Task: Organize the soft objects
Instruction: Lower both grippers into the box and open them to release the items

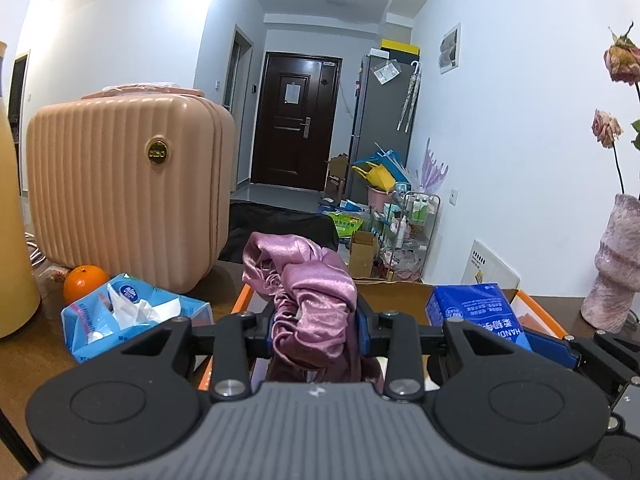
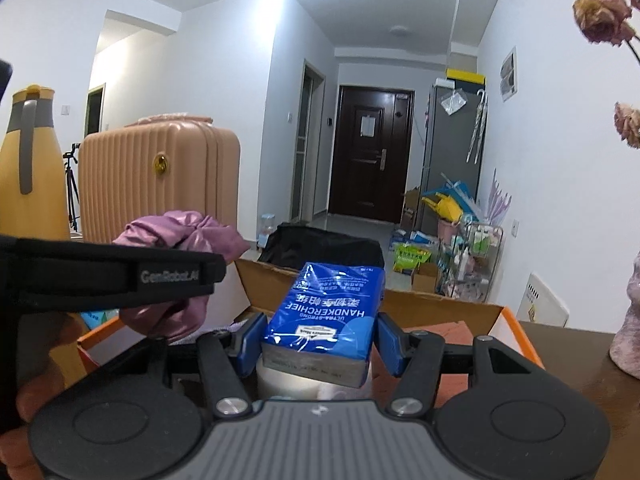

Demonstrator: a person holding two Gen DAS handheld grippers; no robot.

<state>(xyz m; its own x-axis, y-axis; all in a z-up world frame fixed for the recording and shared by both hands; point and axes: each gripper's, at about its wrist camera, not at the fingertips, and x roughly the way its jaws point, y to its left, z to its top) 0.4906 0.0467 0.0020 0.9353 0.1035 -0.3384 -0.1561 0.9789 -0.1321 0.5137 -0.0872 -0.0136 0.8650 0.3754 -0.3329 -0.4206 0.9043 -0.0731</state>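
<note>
A crumpled pink satin cloth (image 1: 308,300) is pinched between the blue pads of my left gripper (image 1: 316,328), which is shut on it above an orange-rimmed cardboard box (image 1: 536,304). The same pink satin cloth (image 2: 180,236) shows at the left of the right wrist view, beside the left gripper's black body. My right gripper (image 2: 320,344) is shut on a blue handkerchief pack (image 2: 324,316), held over the cardboard box (image 2: 440,312). That blue handkerchief pack (image 1: 476,312) also appears at the right of the left wrist view. An opened light-blue tissue pack (image 1: 132,312) lies on the brown table.
A pink ribbed suitcase (image 1: 128,192) stands on the table at the left with an orange (image 1: 84,282) in front of it. A yellow jug (image 2: 30,168) is at the far left. A pink vase (image 1: 616,260) with dried roses stands at the right. A person's hand (image 2: 44,360) grips the left tool.
</note>
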